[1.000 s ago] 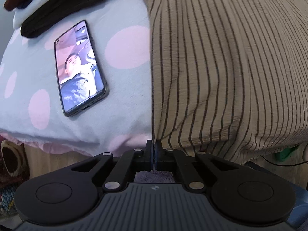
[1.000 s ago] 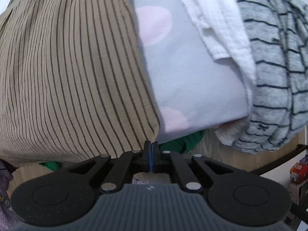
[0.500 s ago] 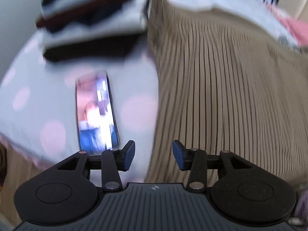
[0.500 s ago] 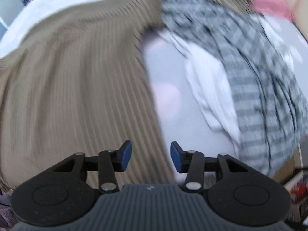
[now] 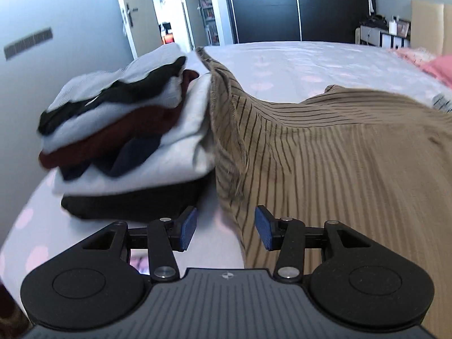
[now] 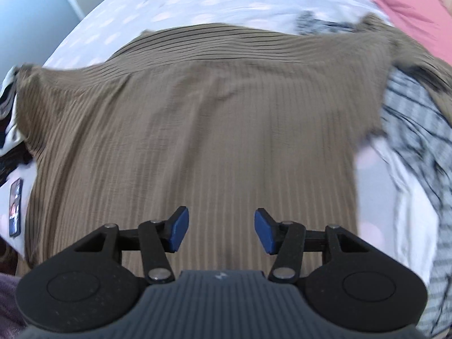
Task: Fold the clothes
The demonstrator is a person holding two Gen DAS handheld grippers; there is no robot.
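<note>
A brown shirt with thin dark stripes (image 6: 203, 130) lies spread flat on the bed, its left sleeve (image 5: 226, 130) crumpled against a stack of folded clothes (image 5: 121, 130). My left gripper (image 5: 225, 231) hovers open over the shirt's left edge with nothing between its blue pads. My right gripper (image 6: 221, 231) hangs above the shirt's lower middle; its jaws are opening and hold nothing. The shirt (image 5: 339, 163) fills the right half of the left wrist view.
A grey striped garment (image 6: 418, 130) and a white cloth (image 6: 406, 226) lie right of the shirt. A phone (image 6: 15, 206) rests on the dotted bedsheet (image 5: 296, 59) at the left. A pink pillow (image 6: 404, 2) lies far right. A door and dark wardrobe (image 5: 282, 8) stand beyond the bed.
Both grippers let go of the shirt's near hem, opened and rose away from it. The left one tilted up, bringing the folded stack and the room into view.
</note>
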